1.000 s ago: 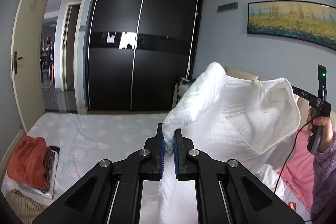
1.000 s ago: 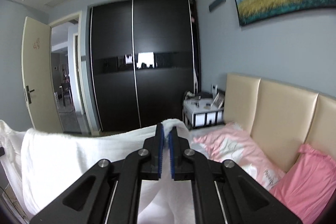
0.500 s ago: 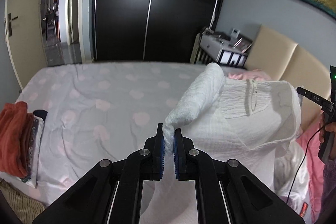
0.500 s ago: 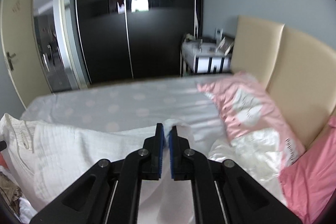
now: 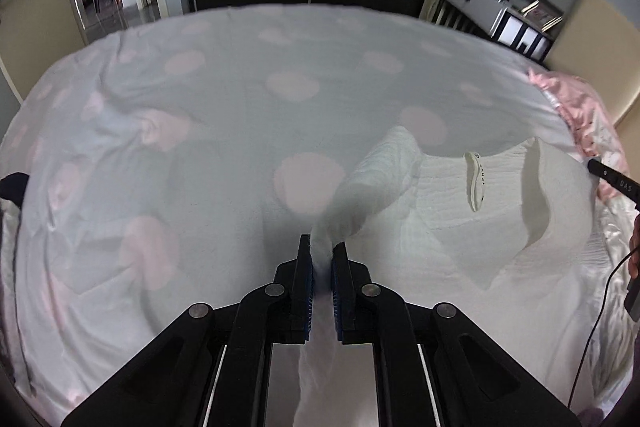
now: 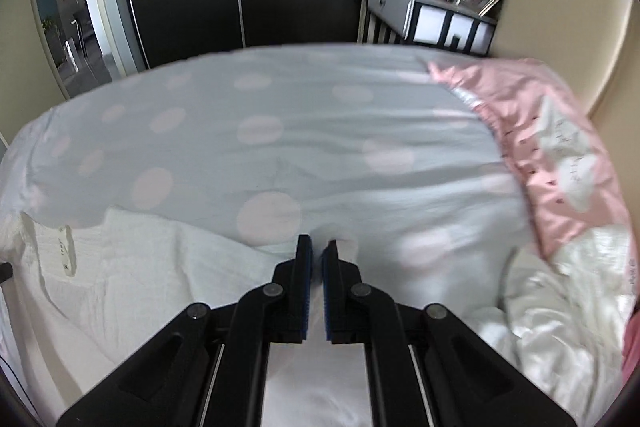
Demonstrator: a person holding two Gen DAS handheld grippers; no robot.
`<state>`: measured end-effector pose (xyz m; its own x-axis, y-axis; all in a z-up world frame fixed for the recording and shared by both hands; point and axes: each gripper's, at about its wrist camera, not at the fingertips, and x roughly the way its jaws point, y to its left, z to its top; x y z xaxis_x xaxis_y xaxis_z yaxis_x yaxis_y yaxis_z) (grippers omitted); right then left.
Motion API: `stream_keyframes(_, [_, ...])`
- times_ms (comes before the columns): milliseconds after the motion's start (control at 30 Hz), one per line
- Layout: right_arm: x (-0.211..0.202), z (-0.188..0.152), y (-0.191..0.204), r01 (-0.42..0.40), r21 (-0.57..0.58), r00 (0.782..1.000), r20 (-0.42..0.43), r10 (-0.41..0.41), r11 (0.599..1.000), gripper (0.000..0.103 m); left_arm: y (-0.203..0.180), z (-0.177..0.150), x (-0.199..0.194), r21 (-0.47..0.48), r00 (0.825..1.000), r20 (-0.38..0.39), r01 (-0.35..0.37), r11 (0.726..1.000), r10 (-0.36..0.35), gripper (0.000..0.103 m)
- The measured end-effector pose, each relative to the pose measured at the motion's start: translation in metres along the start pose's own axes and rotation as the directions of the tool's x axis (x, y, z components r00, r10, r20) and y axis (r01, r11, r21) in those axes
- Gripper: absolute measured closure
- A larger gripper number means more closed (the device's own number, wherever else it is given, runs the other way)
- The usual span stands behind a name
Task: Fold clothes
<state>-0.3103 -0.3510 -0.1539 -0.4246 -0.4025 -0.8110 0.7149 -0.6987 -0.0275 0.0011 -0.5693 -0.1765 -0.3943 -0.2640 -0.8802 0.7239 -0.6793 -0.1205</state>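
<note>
Lowering is the change that stands out: a second ago the white garment hung high in the air with the wardrobe and the wall behind it, and now both cameras tip downward, so the garment is seen against the spotted bedsheet. It stretches between the two grippers, collar side up, with the neck label showing and one sleeve bunched into a roll towards the left gripper. I judge that the garment is being brought down to lie flat on the bed, which is what a fold needs; whether its lower part already rests on the sheet I cannot tell.

On the left gripper, the jaws stand nearly together and pinch a thin strip of white cloth at the sleeve end, which runs up between the blue pads. The right gripper is likewise drawn close, its jaws a narrow slit apart, with a tuft of white cloth showing at its right fingertip and the garment's edge running off to the left; I take it to be clamped on the cloth, though the fabric inside the slit is hard to make out. Beyond it lie a pink pillow and some crumpled white bedding, near the garment's right end.
</note>
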Motion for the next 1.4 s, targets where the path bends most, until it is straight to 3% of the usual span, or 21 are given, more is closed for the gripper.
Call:
stream_keyframes(100, [0.034,0.004,0.004,-0.035,0.004,0.998,-0.045,0.035,0.999,0.094,0.008,0.004,0.025,-0.026,0.999,-0.039,-0.031,0.999,0.030,0.084])
stream_keyframes(167, [0.046,0.004,0.006,-0.044,0.009,0.997,-0.062,0.045,0.999,0.081,0.013,0.005,0.030,-0.046,0.998,-0.031,-0.056,0.997,0.055,0.070])
stream_keyframes(200, [0.048,0.003,0.007,-0.051,0.010,0.997,-0.061,0.051,0.999,0.079,0.015,0.005,0.028,-0.057,0.998,-0.021,-0.056,0.997,0.055,0.069])
stream_keyframes(333, [0.043,0.003,0.004,-0.071,0.024,0.996,-0.045,0.072,0.997,0.076,0.018,-0.002,0.007,-0.083,0.999,0.014,-0.050,0.995,0.051,0.068])
stream_keyframes(500, [0.003,-0.014,-0.003,-0.112,0.076,0.993,-0.039,0.115,0.991,0.076,0.005,-0.025,-0.041,-0.098,0.997,0.045,-0.060,0.993,0.065,0.068])
stream_keyframes(633, [-0.049,-0.053,-0.004,-0.166,0.123,0.985,-0.029,0.171,0.978,0.076,-0.012,-0.063,-0.076,-0.105,0.998,0.047,-0.045,0.993,0.051,0.068])
stream_keyframes(833, [-0.125,-0.136,-0.006,-0.248,0.241,0.967,0.008,0.253,0.938,0.076,-0.051,-0.127,-0.112,-0.089,1.000,-0.003,-0.016,0.996,0.016,0.068])
stream_keyframes(933, [-0.141,-0.172,-0.001,-0.271,0.241,0.961,0.010,0.277,0.932,0.076,-0.074,-0.162,-0.128,-0.065,1.000,0.003,-0.017,0.998,0.017,0.068])
stream_keyframes(1033, [-0.157,-0.207,0.003,-0.295,0.240,0.954,0.012,0.301,0.925,0.076,-0.096,-0.196,-0.137,-0.058,1.000,-0.002,0.031,0.998,-0.031,0.068])
stream_keyframes(1233, [-0.189,-0.277,0.013,-0.341,0.240,0.937,0.016,0.348,0.909,0.076,-0.135,-0.250,-0.130,-0.011,0.992,-0.094,0.079,0.997,-0.079,0.068])
stream_keyframes(1333, [-0.184,-0.294,0.013,-0.349,0.254,0.932,0.000,0.361,0.902,0.076,-0.142,-0.270,-0.118,0.001,0.987,-0.144,0.074,0.997,-0.073,0.058])
stream_keyframes(1400, [-0.179,-0.304,0.013,-0.353,0.265,0.929,-0.012,0.369,0.897,0.076,-0.145,-0.281,-0.111,0.001,0.983,-0.174,0.066,0.998,-0.065,0.057])
